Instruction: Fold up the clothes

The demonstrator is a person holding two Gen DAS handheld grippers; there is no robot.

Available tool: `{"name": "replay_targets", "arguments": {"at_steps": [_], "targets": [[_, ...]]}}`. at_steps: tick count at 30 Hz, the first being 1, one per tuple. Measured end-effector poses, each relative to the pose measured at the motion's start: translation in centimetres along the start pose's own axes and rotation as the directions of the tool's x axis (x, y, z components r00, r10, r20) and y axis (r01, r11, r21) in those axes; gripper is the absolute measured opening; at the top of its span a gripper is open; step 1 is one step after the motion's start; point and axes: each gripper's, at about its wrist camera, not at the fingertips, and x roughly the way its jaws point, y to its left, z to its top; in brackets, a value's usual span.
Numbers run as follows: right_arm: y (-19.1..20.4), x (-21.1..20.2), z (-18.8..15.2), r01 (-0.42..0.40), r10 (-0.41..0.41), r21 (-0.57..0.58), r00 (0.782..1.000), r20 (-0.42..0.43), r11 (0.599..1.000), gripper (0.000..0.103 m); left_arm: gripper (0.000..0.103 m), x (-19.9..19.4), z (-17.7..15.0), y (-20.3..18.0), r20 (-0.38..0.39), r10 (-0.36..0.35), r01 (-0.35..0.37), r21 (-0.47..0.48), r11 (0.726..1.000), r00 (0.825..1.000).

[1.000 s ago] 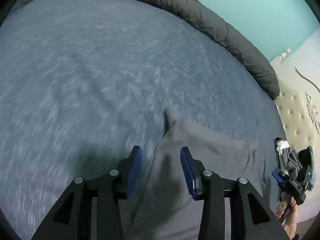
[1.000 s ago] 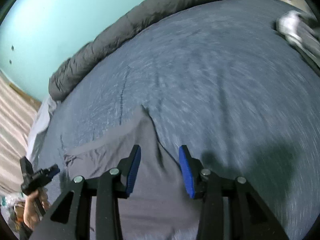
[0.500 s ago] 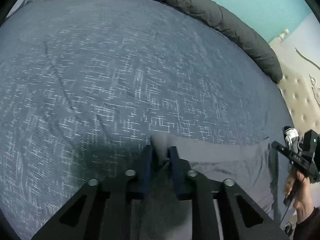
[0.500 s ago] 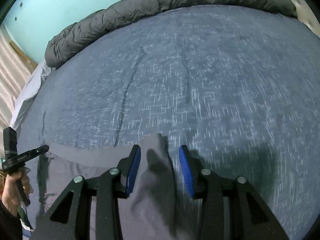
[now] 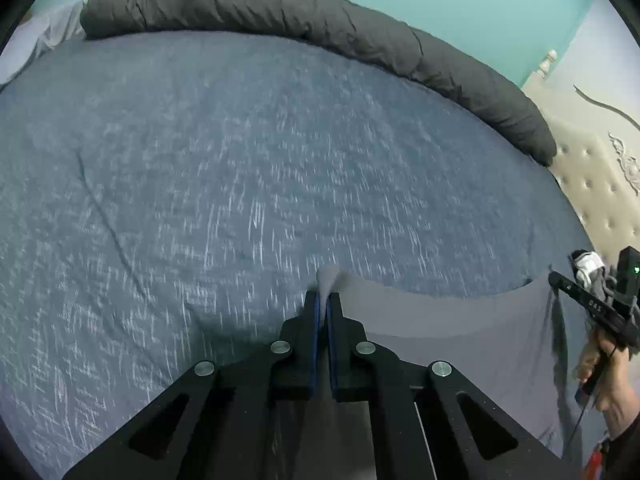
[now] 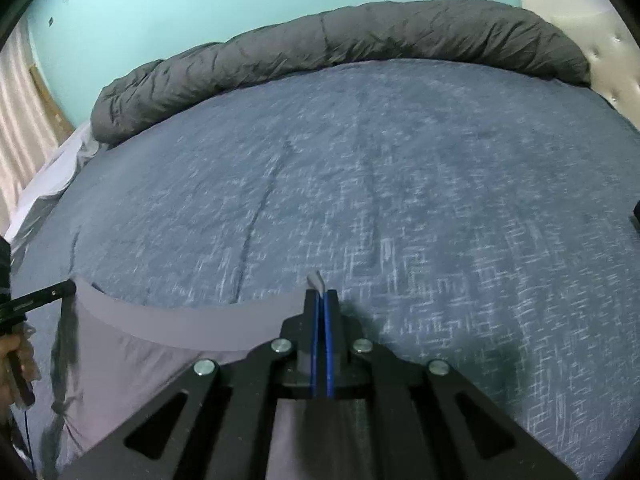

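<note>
Grey fabric, a thin plain garment (image 5: 460, 332), hangs stretched between our two grippers above the bed, its upper edge sagging in a shallow curve from one pinched corner to the other. Our left gripper (image 5: 322, 300) has its blue-padded jaws pressed together on one top corner, and a small tuft of cloth pokes out just past the tips. Our right gripper (image 6: 321, 298) is clamped in the same way on the opposite corner, again with a little nub of grey showing beyond the closed jaws. From the left wrist view we see the right gripper (image 5: 592, 308) at the far right edge, held by a hand (image 5: 608, 380), with the cloth's edge meeting its tip and the side of the garment dropping down below it. From the right wrist view the left gripper's tip (image 6: 44, 298) enters at the left edge where the cloth's other corner ends, and part of the hand (image 6: 16, 360) holding it shows beneath. Under the garment lies a blue-grey bedspread (image 6: 400, 200) with a pale flecked weave and a few long creases. Along the far edge of the bed runs a rolled dark grey duvet (image 6: 340, 48), against a turquoise wall (image 6: 200, 8). A cream tufted headboard (image 5: 592, 184) stands at the right in the left wrist view, and a pale striped curtain (image 6: 20, 120) hangs at the left in the right wrist view.
</note>
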Motion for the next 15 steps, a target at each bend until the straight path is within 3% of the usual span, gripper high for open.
{"name": "replay_targets", "arguments": {"at_steps": [8, 9, 10, 12, 13, 15], "targets": [[-0.3, 2.8, -0.7, 0.043, -0.042, 0.009, 0.995, -0.087, 0.999, 0.004, 0.005, 1.2, -1.2, 1.2, -0.047, 0.028, -0.028, -0.004, 1.0, 0.999], [-0.4, 2.7, -0.7, 0.05, -0.049, 0.016, 0.995, -0.083, 0.999, 0.007, 0.008, 1.2, -1.2, 1.4, -0.042, 0.021, -0.022, -0.014, 1.0, 0.999], [-0.5, 2.6, -0.7, 0.058, -0.056, 0.023, 0.995, -0.078, 0.998, 0.011, 0.02, 0.8, -1.2, 1.6, -0.035, 0.031, -0.031, -0.017, 0.999, 0.999], [-0.8, 1.4, -0.8, 0.098, -0.096, 0.035, 0.994, -0.051, 0.995, 0.023, 0.034, -0.3, -1.2, 1.9, -0.013, 0.043, -0.043, -0.021, 0.999, 0.999], [-1.0, 0.6, -0.8, 0.115, -0.114, 0.046, 0.993, -0.035, 0.992, 0.024, 0.035, -1.1, -1.3, 2.0, -0.003, 0.046, -0.046, -0.024, 0.999, 0.999], [-1.2, -1.8, -1.8, 0.063, -0.063, 0.089, 0.998, -0.001, 0.994, 0.029, 0.039, -2.9, -2.0, 2.0, 0.007, 0.052, -0.052, -0.022, 0.998, 0.999]]}}
